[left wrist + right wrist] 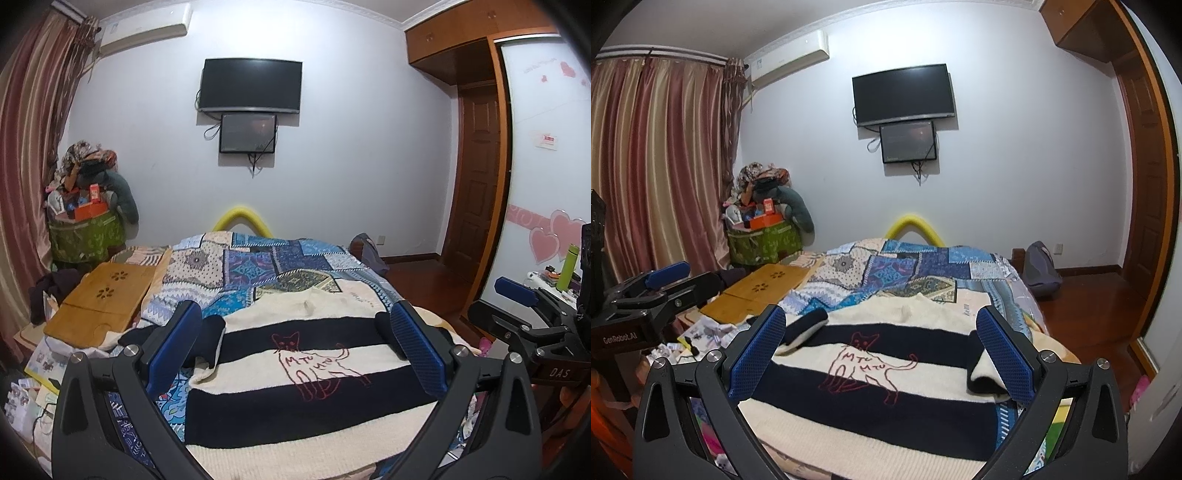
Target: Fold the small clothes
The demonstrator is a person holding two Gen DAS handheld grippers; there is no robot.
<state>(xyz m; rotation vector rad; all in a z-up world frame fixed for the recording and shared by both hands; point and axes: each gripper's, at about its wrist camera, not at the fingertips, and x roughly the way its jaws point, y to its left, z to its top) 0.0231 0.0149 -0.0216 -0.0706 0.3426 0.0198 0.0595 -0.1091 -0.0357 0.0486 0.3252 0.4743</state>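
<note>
A small cream and navy striped sweater (295,373) with a red cat outline lies flat on the bed, front up. It also shows in the right wrist view (871,373). Its left sleeve (207,339) is folded in beside the body; its right sleeve (986,373) lies at the right edge. My left gripper (295,332) is open and empty, held above the sweater's near half. My right gripper (881,334) is open and empty, also above the sweater. Each gripper shows at the edge of the other's view: the right gripper (517,295) and the left gripper (666,275).
The bed has a blue patchwork quilt (266,266). A wooden lap tray (99,302) lies on the bed's left side. Clutter and papers (33,384) sit at the left. A green bag of things (85,236) stands by the curtain. A wardrobe (480,166) is at the right.
</note>
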